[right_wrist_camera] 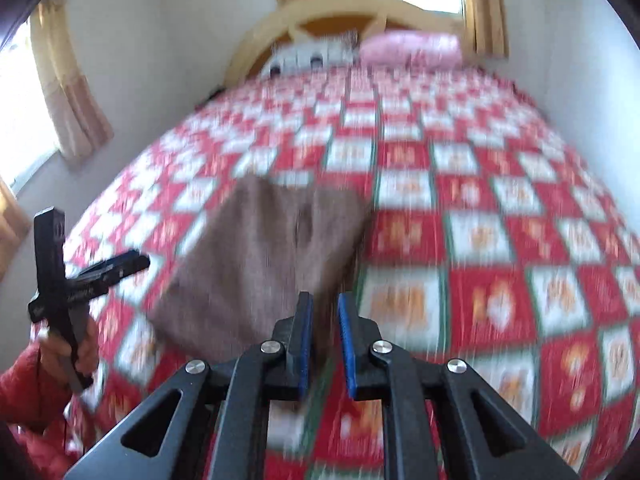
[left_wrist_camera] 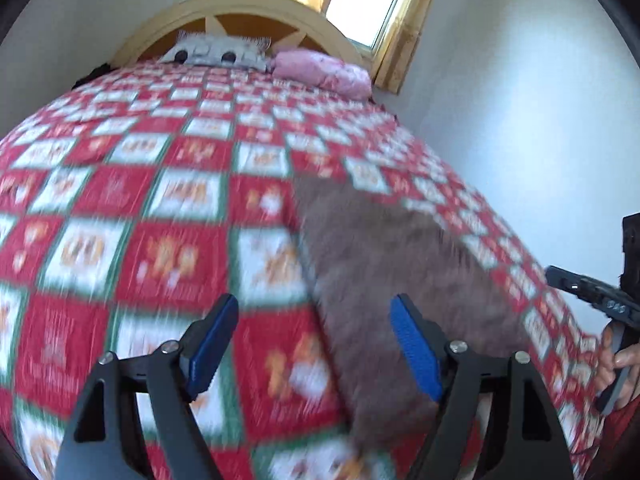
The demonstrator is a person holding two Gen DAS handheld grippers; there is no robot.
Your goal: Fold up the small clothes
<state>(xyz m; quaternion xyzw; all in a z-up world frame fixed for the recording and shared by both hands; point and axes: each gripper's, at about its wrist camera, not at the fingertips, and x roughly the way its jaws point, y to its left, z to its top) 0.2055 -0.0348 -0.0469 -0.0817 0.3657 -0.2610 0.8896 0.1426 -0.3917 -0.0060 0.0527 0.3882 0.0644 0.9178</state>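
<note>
A brown garment lies flat on the red, white and green checked bedspread. My left gripper hovers over the garment's left edge. Its blue pads stand wide open with nothing between them. My right gripper hangs above the garment's near right corner, jaws apart by a narrow gap and holding nothing. Each gripper also shows in the other's view: the right gripper at the right edge, the left gripper at the left. Both views are motion-blurred.
A pink pillow and a white fringed pillow lie against the wooden headboard. Pale walls flank the bed. A curtained window is on the left. A hand in a red sleeve holds the left gripper.
</note>
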